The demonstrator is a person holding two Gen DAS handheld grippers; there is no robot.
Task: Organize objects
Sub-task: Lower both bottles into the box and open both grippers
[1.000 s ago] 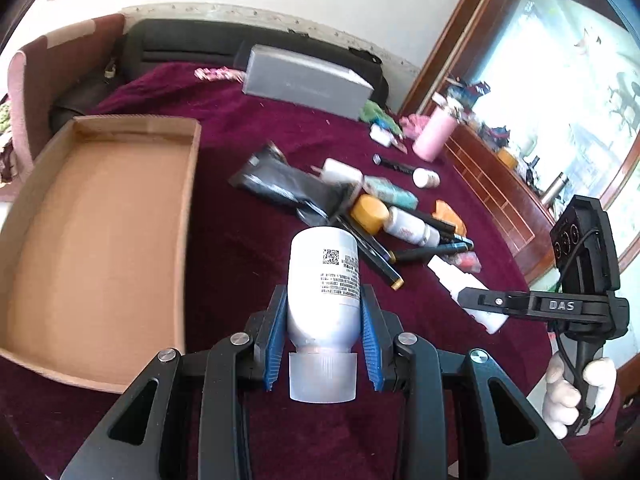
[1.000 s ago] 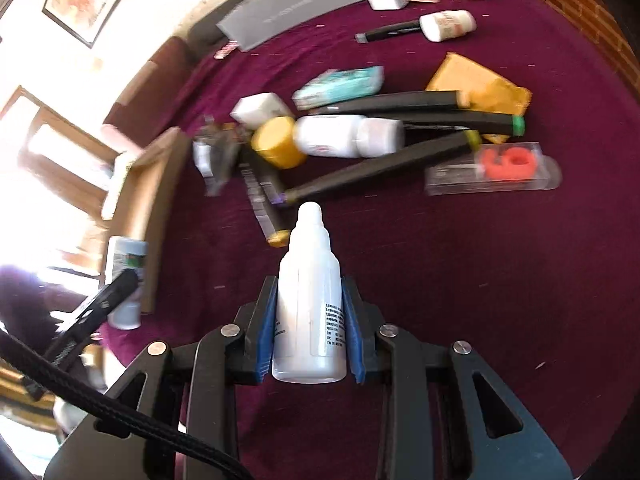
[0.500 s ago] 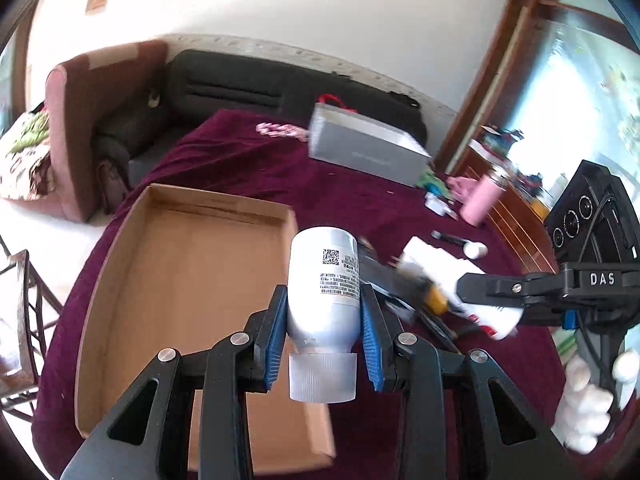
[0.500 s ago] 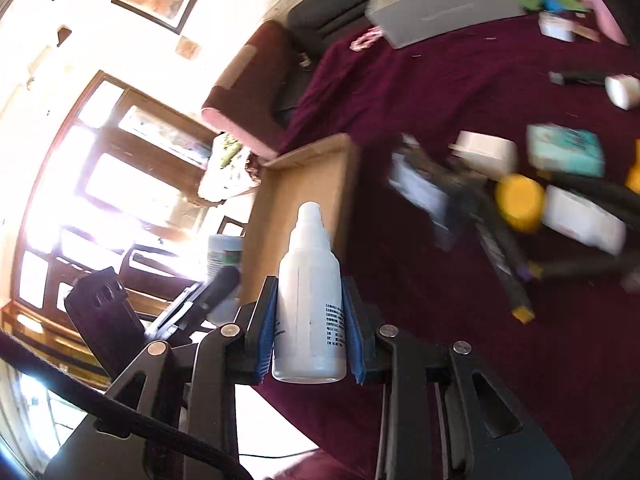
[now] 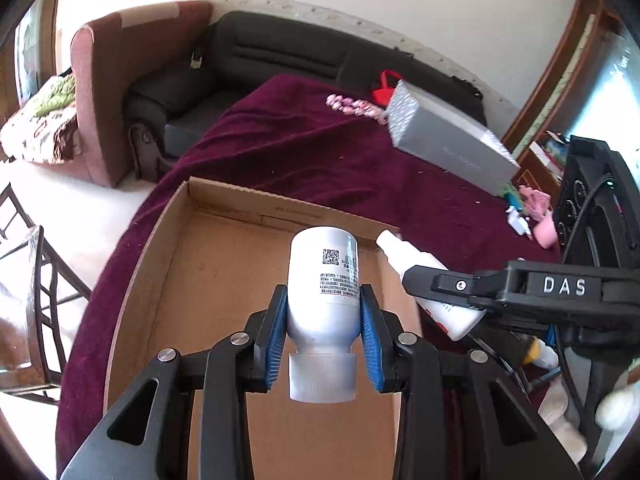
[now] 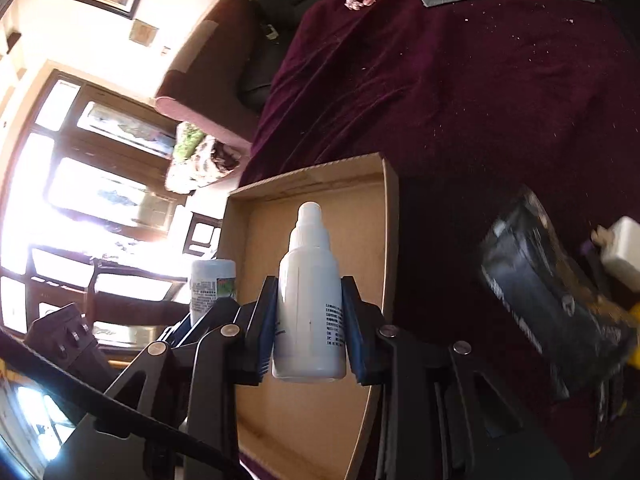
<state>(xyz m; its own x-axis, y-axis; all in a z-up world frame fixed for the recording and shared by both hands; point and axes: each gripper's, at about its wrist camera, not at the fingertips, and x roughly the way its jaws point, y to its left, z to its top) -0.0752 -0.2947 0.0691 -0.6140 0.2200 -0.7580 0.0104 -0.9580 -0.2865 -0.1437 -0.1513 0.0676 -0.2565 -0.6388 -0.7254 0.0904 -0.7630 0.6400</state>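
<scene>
Both grippers moved off the clutter, now over one shallow brown cardboard tray (image 5: 224, 280). Left gripper (image 5: 323, 340) clamps one silver capped bottle (image 5: 323, 280); right gripper (image 6: 309, 320) clamps one white dropper bottle (image 6: 310, 292).

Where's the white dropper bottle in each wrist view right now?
Left wrist: dropper bottle at right of centre, clamped in the right tool, over the cardboard box edge.
Right wrist: bottle at centre, nozzle up.
Shared landmark: the cardboard box.
</scene>
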